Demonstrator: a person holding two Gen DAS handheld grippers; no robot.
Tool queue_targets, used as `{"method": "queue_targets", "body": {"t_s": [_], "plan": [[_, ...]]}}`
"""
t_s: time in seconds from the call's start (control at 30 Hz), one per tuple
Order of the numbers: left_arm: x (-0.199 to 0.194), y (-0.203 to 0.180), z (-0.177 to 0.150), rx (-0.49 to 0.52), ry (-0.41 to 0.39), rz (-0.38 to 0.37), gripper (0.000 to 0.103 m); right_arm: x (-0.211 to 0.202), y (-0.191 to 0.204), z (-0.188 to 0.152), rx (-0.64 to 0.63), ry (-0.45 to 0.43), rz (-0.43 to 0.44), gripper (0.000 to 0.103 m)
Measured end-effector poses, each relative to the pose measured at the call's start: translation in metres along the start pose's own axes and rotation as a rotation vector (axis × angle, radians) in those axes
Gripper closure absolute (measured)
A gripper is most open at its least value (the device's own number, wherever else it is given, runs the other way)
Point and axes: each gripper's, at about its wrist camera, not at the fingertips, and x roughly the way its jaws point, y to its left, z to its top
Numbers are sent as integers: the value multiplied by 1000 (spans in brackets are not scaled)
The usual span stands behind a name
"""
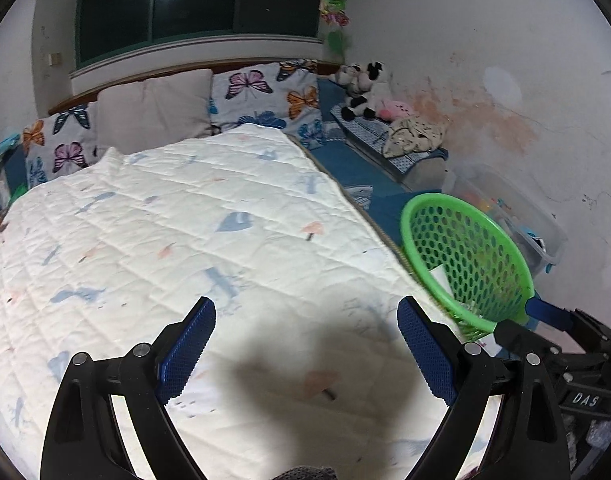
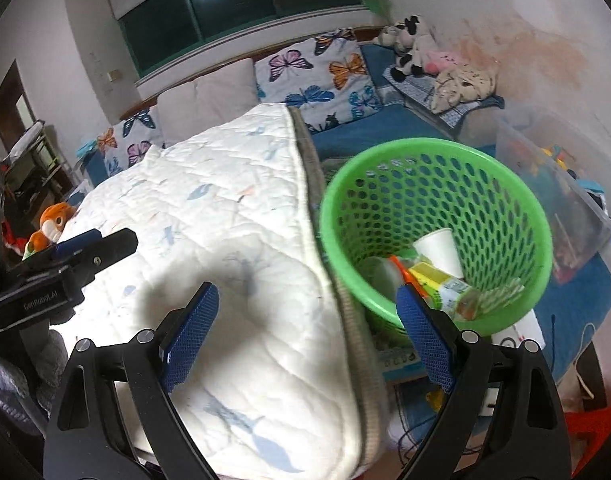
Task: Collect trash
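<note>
Both claws, left claw (image 1: 306,344) and right claw (image 2: 307,334), gape empty. Green basket (image 2: 517,200) holds cup (image 2: 439,246) and wrappers; quilt (image 1: 185,220) shows no trash; collection appears nearly complete.

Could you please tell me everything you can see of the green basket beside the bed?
The green basket is round, of glossy plastic, with a solid rim and walls pierced by rows of oval holes. It narrows toward the bottom, stands upright or slightly tilted, and sits just past the white quilt's right edge, in front of a clear storage bin. Inside lie a white paper cup on its side, a yellow-green wrapper and other bits of trash. Neither gripper touches it.
</note>
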Motion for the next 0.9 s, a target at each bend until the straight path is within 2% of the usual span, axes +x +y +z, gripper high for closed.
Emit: {"method": "queue_targets", "body": {"t_s": [0.23,0.77,0.9], "plan": [[-16,21,-16,-19,-16,53,14,-1,24,0,-46,-11,18,4],[-36,55,-44,-73,-16,100,14,8,57,-6,-103,7,20,4],[-39,57,-48,-69,-17,112,14,7,65,-8,-139,-8,-13,4]]}}
